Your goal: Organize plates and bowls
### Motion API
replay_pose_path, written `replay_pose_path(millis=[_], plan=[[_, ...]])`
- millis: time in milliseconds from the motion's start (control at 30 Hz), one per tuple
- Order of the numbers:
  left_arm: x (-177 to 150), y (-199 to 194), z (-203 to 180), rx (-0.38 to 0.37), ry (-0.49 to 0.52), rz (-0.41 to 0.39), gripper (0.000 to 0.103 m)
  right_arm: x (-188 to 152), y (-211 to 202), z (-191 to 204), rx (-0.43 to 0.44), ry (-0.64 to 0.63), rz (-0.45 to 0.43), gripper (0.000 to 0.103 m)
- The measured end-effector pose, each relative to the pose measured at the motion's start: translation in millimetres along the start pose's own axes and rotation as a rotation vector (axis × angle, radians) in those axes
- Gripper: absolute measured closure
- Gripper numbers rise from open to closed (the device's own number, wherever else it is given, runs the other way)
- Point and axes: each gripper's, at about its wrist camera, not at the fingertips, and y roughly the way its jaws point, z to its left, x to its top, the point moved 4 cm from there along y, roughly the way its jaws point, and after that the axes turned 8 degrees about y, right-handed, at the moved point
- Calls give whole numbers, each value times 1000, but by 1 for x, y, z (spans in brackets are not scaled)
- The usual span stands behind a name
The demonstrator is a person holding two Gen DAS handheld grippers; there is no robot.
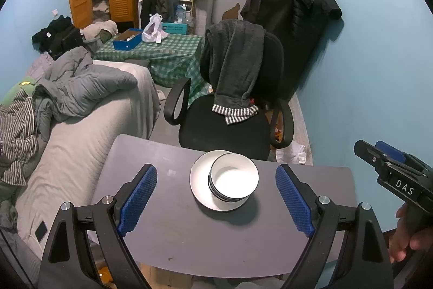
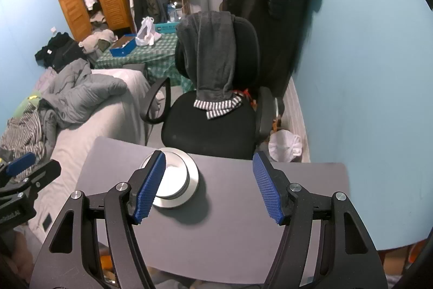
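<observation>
While both claws gape empty, only the left claw [image 1: 216,197] view shows stacked bowls [image 1: 234,178] unobstructed.

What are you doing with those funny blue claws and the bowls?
A person is holding a gripper in each hand above a small grey table. On the table sits a white plate with a stack of bowls on it. The left gripper and the right gripper both have their jaws wide open and hold nothing. Neither one is touching the dishes, so the tidying looks either just finished or not yet started.
</observation>
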Motion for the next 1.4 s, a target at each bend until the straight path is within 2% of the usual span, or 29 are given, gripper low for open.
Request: replay_pose_path(millis=[300,567,1400], plan=[[-4,2,-1,-12,-3,23,12,-3,0,-2,0,-2,4,37],[-3,3,-3,15,14,30,12,-16,2,-4,4,-9,8,37],[-1,9,0,41,8,50,12,-22,1,1,9,-16,17,37]])
